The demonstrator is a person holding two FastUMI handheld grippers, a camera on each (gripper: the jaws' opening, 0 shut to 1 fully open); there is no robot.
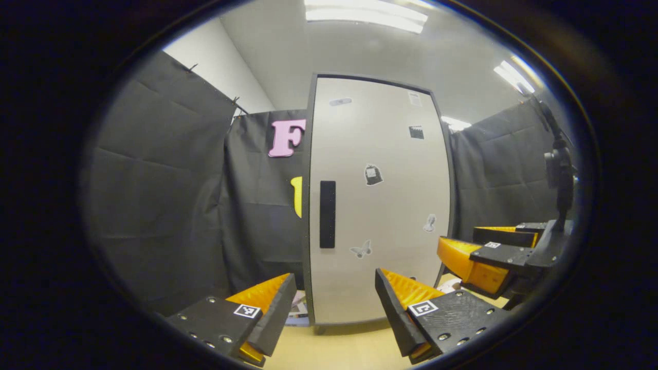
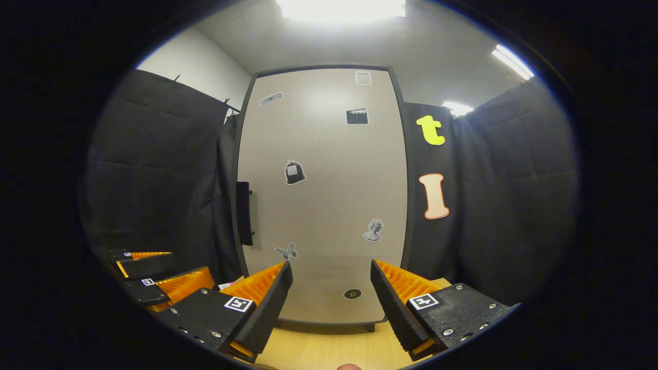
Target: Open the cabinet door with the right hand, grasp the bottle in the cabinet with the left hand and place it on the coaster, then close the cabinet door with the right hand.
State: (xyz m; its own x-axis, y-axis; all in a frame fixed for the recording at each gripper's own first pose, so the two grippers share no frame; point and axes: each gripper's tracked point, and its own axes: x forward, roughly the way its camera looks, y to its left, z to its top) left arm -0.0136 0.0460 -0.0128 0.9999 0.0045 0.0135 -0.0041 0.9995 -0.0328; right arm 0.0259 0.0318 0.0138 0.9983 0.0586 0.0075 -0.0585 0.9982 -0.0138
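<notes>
Right gripper view showed the cabinet door (image 2: 321, 195) shut, filling the centre of the frame, with its dark handle (image 2: 243, 213) at the door's left edge. To open it well, the right gripper (image 2: 331, 288) probably had to swing left, straddle the handle and pull outward. Its fingers stood wide apart, holding nothing, level and aimed at the door's lower centre. In the left gripper view, the left gripper (image 1: 334, 303) was likewise spread and empty, bottom centre, facing the handle (image 1: 327, 214). The bottle was presumably behind the door.
</notes>
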